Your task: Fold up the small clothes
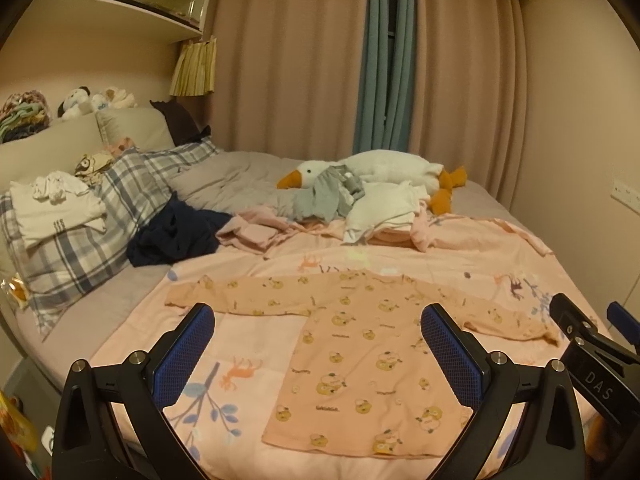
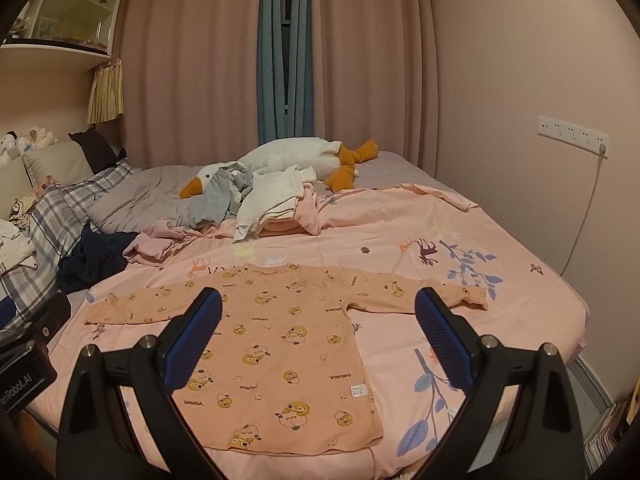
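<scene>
A small orange long-sleeved shirt (image 1: 360, 352) with a bear print lies flat on the pink sheet (image 1: 248, 344), both sleeves spread out, hem toward me. It also shows in the right wrist view (image 2: 280, 352). My left gripper (image 1: 318, 350) is open and empty, held above the shirt's left half. My right gripper (image 2: 318, 340) is open and empty, held above the shirt's right half. The right gripper's body shows at the right edge of the left wrist view (image 1: 592, 352).
A pile of unfolded clothes (image 1: 352, 208) and a plush goose (image 1: 384, 168) lie at the far side of the bed. Dark blue clothing (image 1: 176, 236) and plaid pillows (image 1: 80, 240) are at the left. A wall (image 2: 540, 80) stands on the right.
</scene>
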`<action>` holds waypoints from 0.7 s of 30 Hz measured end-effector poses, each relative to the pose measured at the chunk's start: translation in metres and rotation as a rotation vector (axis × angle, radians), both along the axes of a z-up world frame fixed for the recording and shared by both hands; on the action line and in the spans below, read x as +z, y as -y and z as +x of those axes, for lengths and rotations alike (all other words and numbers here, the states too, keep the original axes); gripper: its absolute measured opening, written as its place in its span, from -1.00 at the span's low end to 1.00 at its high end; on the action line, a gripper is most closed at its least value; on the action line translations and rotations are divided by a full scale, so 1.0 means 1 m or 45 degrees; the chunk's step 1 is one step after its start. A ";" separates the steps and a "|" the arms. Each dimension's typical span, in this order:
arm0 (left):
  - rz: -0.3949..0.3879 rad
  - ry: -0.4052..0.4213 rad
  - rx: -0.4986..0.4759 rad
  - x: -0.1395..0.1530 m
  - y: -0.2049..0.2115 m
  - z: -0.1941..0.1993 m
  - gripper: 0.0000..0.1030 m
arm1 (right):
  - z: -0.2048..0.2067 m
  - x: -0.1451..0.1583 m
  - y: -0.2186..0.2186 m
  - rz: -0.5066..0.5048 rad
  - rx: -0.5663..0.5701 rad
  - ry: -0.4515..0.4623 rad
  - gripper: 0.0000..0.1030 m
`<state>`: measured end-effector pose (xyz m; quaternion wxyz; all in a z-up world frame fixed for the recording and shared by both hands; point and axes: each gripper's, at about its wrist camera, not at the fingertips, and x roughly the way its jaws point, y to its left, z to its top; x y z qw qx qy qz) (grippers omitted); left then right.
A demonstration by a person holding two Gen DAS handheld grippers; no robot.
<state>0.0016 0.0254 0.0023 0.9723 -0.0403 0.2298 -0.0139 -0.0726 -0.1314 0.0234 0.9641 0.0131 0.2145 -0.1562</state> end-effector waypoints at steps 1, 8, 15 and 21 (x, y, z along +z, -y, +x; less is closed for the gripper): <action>0.001 0.000 -0.002 0.000 0.000 0.000 0.99 | 0.000 -0.001 0.000 -0.002 0.000 -0.001 0.90; 0.021 0.009 0.002 0.001 0.002 -0.003 0.99 | 0.002 0.000 -0.002 -0.005 0.009 -0.008 0.90; 0.030 0.001 0.001 0.000 0.004 -0.001 0.99 | 0.003 -0.001 -0.003 -0.015 -0.002 -0.019 0.90; 0.050 0.001 0.012 -0.002 0.007 -0.002 0.99 | 0.003 -0.002 -0.002 -0.019 -0.006 -0.018 0.90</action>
